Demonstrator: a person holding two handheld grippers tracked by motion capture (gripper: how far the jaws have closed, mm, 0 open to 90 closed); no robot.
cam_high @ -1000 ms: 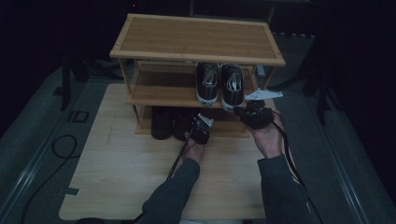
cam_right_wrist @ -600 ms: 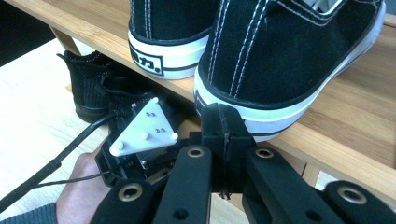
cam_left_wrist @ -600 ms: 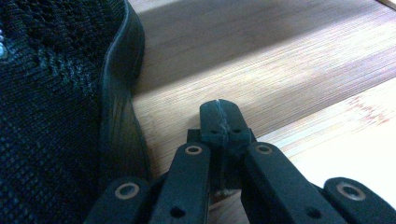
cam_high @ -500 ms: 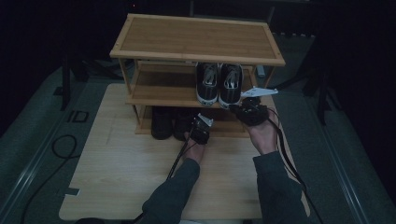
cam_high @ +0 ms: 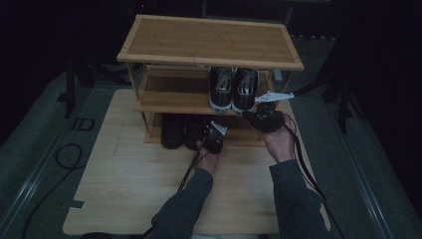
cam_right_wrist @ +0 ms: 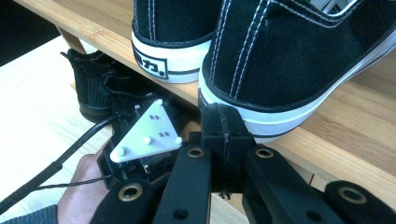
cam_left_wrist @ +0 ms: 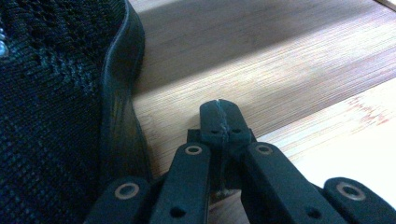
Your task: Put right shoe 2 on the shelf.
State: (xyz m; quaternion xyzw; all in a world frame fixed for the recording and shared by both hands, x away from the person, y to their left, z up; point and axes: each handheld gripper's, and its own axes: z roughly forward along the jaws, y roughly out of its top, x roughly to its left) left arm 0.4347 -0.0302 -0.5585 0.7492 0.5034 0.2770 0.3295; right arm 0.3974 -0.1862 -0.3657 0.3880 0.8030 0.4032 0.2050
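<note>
right gripper (cam_right_wrist: 223, 122) closed | touching sneaker (cam_right_wrist: 299, 60) heel | on shelf (cam_right_wrist: 336, 140)

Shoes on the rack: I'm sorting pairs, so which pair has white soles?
The middle-shelf sneakers, with white rubber soles and stitching; the bottom-shelf pair is all black.

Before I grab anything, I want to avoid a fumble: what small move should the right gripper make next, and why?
Probably open its jaws. The right gripper is shut, its tip right at the white-soled heel of the black sneaker on the middle shelf, gripping nothing. It needs to open before it can close on the heel.
</note>
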